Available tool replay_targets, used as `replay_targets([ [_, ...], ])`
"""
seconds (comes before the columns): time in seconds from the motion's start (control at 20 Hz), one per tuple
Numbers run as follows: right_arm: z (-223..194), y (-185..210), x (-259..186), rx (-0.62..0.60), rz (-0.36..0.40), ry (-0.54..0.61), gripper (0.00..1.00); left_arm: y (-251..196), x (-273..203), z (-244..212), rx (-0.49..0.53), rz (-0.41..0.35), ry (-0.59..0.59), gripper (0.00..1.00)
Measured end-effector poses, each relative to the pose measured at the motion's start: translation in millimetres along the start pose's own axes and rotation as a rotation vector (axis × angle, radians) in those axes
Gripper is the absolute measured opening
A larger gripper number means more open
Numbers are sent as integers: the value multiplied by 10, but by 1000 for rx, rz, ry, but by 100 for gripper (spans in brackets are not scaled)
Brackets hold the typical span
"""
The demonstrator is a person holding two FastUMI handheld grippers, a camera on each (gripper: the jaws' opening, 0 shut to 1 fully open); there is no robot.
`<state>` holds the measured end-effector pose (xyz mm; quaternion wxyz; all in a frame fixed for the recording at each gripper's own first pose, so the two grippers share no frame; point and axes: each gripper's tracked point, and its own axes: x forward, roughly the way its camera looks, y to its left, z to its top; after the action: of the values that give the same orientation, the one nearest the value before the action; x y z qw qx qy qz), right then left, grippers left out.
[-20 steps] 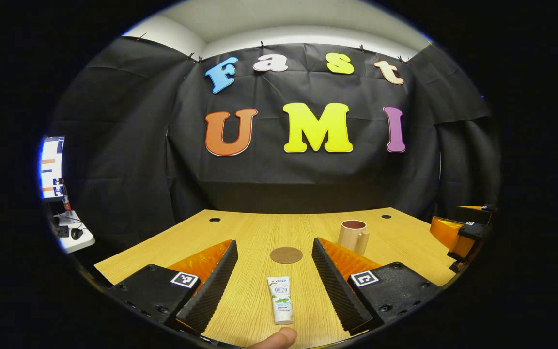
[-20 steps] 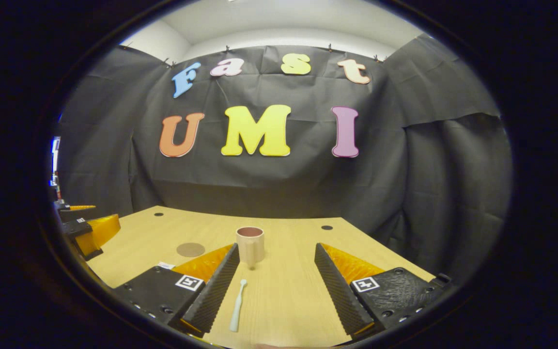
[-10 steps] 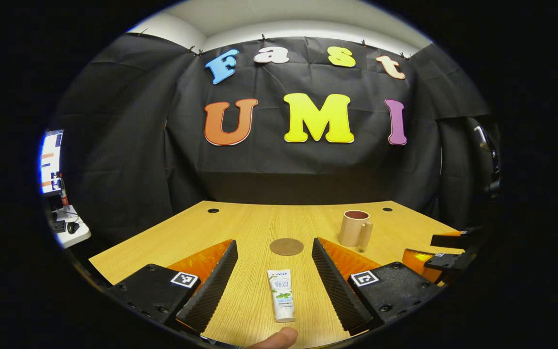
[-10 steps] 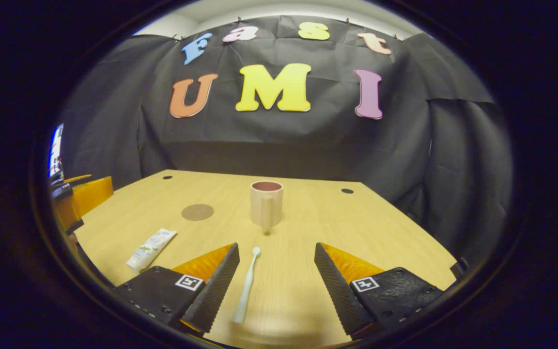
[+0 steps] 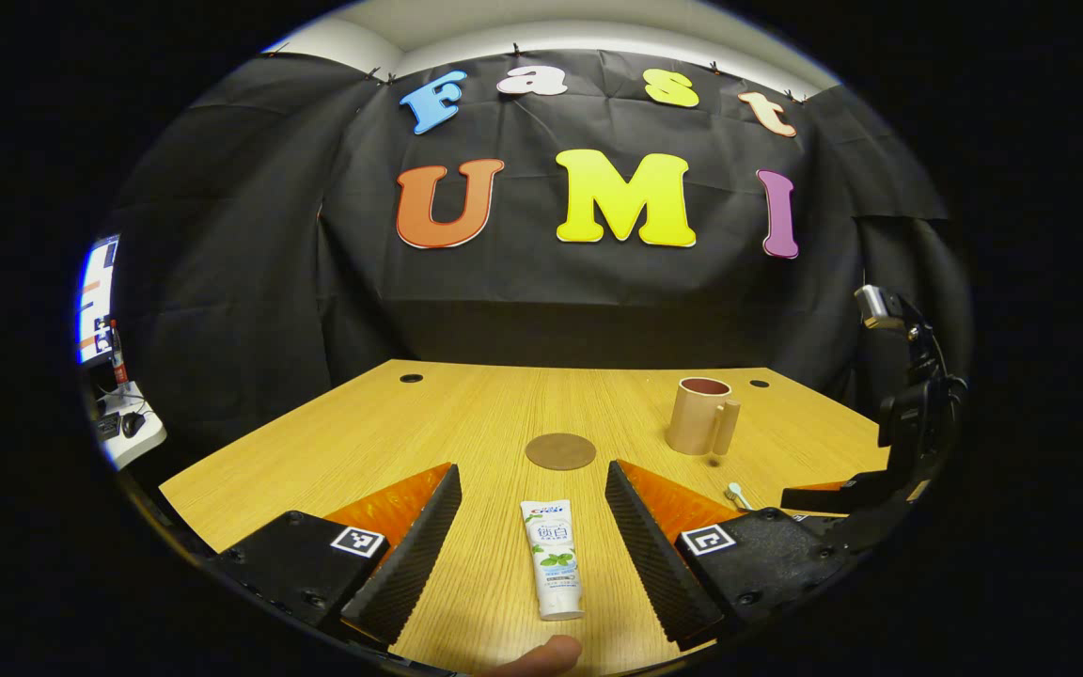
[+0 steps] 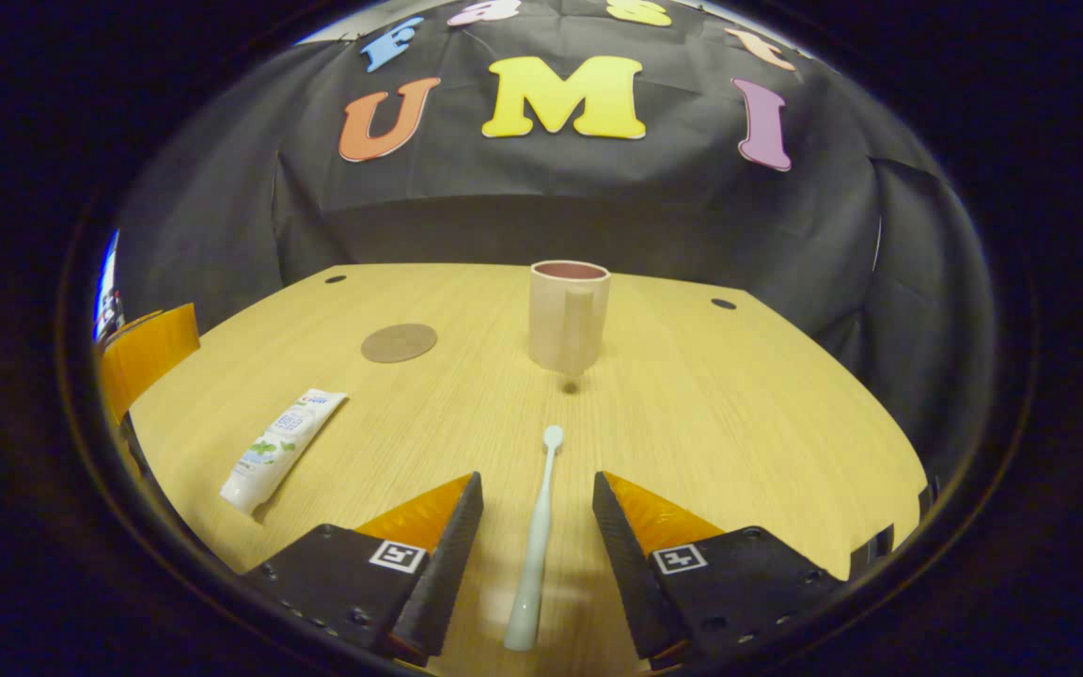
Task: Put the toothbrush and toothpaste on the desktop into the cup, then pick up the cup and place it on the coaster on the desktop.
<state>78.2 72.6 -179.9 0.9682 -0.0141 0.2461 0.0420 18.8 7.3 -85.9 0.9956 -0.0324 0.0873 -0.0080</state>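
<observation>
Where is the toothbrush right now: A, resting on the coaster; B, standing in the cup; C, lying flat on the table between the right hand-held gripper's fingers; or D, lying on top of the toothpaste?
C: the toothbrush lies flat on the table between the open fingers of the right hand-held gripper.

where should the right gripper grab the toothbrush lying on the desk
Grip the toothbrush on its thicker handle, coming down from above. It lies flat on the desk, its small head pointing at the cup, and the handle already runs between the open fingers of the right gripper, so they would likely close across its narrow width.
</observation>
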Motion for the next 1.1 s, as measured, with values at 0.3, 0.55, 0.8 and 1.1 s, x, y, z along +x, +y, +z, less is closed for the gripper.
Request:
replay_targets([
  [0.3, -36, 8, 118, 38, 17, 67, 51, 28, 48, -124, -7, -3, 49, 99],
  [0.55, -45, 49, 168, 85, 64, 101, 20, -9, 191, -308, -42, -21, 155, 99],
  [0.8, -1, 20, 154, 100, 96, 109, 5, -51, 292, -716, -27, -31, 341, 99],
  [1.1, 111, -40, -9, 119, 129, 57, 0, -154, 325, -1018, -38, -57, 498, 92],
])
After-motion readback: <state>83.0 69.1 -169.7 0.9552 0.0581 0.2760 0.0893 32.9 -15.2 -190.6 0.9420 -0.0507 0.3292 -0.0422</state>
